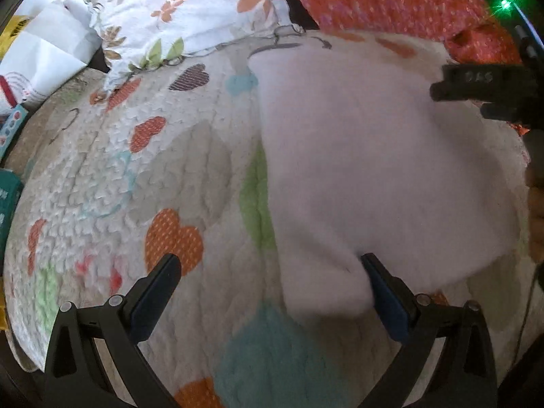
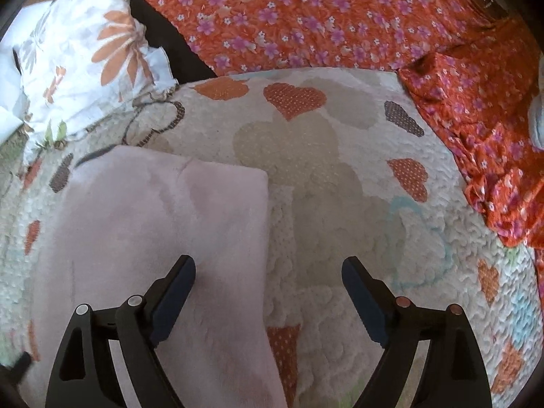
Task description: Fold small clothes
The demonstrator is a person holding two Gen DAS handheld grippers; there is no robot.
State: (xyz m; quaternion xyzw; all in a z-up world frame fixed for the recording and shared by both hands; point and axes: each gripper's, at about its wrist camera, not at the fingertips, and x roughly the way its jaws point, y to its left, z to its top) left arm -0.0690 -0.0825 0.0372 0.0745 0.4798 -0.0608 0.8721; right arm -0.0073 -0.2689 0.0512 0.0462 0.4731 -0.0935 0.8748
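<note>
1. The pale pink garment lay flat on the heart-patterned quilt of the bed, already looking like a rough rectangle with one straight edge on its right side in the right wrist view.

2. The right hand-held gripper stood with its jaws wide apart and held nothing. Its left finger hung over the pink cloth just inside that right edge, and its right finger hung over bare quilt, so the edge ran between the two fingers.

3. The left hand-held gripper was also spread wide and empty. The garment lay to its right and away from it; only the near left corner of the cloth reached the gap, just beside the right finger. Whether that finger touched the cloth could not be told through the blur.

4. The garment's long axis ran from near to far in both views, roughly along the line each gripper pointed.

5. Judged from this, both grippers sat at the near end, one at each side edge, with the right one better centred over its edge. The next fold would probably call for pinching these near corners and carrying them toward the far end.

6. An orange floral cloth and a flowered pillow lay beyond the far edge, well apart from the garment.
</note>
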